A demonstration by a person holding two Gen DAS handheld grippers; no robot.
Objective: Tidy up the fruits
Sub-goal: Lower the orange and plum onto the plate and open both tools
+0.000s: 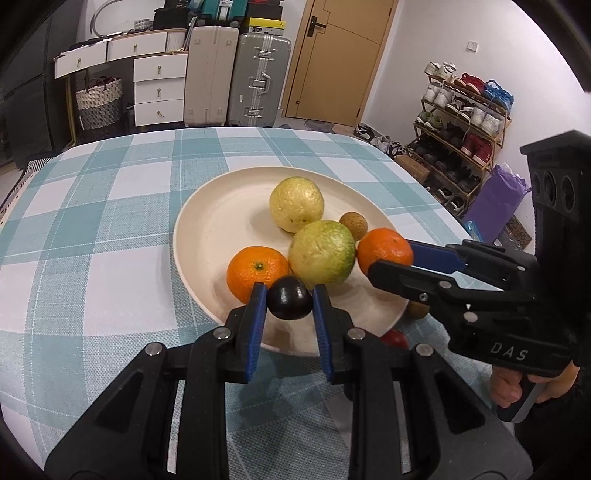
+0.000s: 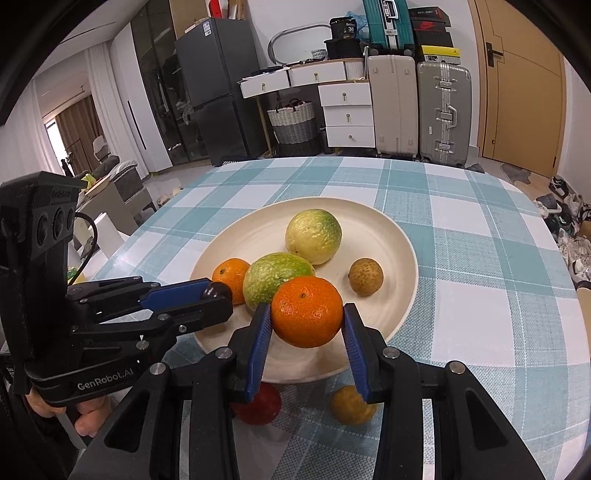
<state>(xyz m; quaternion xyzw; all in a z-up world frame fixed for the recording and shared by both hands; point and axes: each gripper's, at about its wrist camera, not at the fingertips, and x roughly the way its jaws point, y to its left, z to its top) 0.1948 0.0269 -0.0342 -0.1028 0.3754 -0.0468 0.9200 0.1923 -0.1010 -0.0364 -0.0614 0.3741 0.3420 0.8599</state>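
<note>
A dark plum (image 1: 289, 298) is clamped between the pads of the left gripper (image 1: 289, 300), and an orange (image 2: 306, 311) is pinched likewise by the right gripper (image 2: 307, 322); both are carried just over the near rim of the cream plate (image 2: 391, 236). Ahead of the jaws, bare plate is seen beyond the guavas (release there seems likeliest). Beneath the right jaws, off the plate, a red fruit (image 2: 258, 406) and a small yellow-brown fruit (image 2: 349, 406) are left on the tablecloth (image 2: 461, 229).

"DAS" is printed in pale letters on the right gripper (image 1: 393, 267); "GenRobot.AI" marks the left gripper (image 2: 218, 295). A black container (image 2: 345, 27) atop the drawers (image 2: 345, 110) bears the number "36".
</note>
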